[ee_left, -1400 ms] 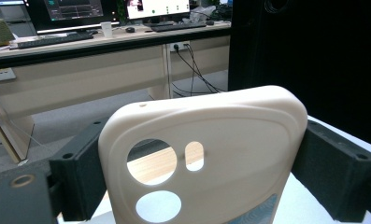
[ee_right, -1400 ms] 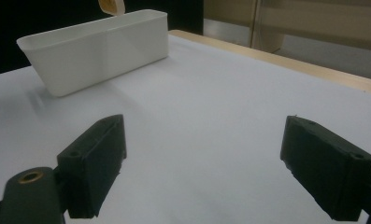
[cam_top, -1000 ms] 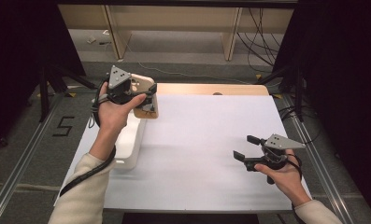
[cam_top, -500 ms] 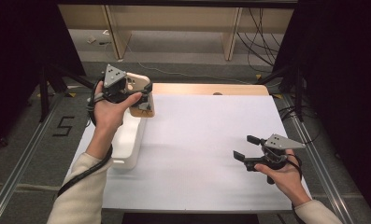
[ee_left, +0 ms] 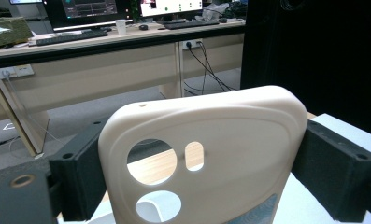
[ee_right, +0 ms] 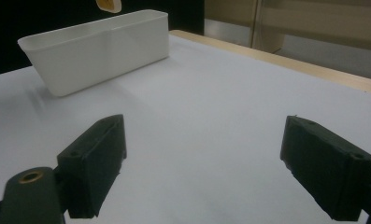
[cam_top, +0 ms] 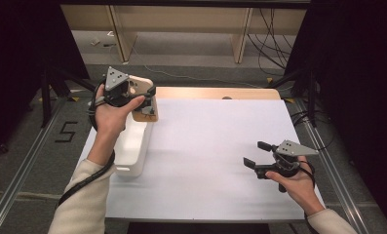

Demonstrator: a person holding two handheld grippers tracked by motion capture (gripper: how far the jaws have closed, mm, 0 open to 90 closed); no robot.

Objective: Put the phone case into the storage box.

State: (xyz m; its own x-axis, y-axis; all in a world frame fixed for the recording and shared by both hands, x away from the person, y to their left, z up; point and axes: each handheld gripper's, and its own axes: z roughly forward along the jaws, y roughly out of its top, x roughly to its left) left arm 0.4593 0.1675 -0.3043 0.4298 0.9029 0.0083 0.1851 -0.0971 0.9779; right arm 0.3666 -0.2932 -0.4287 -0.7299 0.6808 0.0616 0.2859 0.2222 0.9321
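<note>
While the left claw [cam_top: 149, 105] clamps a cream, soft-looking phone case [ee_left: 199, 158] by its two long edges, the case hangs in the air above the far end of a white, rectangular plastic bin [cam_top: 132, 146] that sits on the left side of the bench [cam_top: 210, 161]. Judging from this, the pick-up is done and the placing is left: the case is lifted clear, and it has yet to go down into the bin or onto the white sheet. Nothing else lies on the sheet.

In the left gripper view the case has a matte, rubbery surface, rounded corners and a raised border around its camera cut-outs: two round holes and a small upright slot. A patch of grey-blue shows at its lower edge; what that is I cannot tell. The black jaws press flat against both sides of it, set wide because the case is wide.

The right claw [cam_top: 256, 152] hovers low over the right part of the bench, jaws spread wide with nothing between them. In the right gripper view its pads [ee_right: 96, 163] look like blocky black foam or rubber. The bin shows thin, smooth, slightly flaring walls and a rolled rim, and the sheet is plain and matte, with a pale wooden edge along its far side.
</note>
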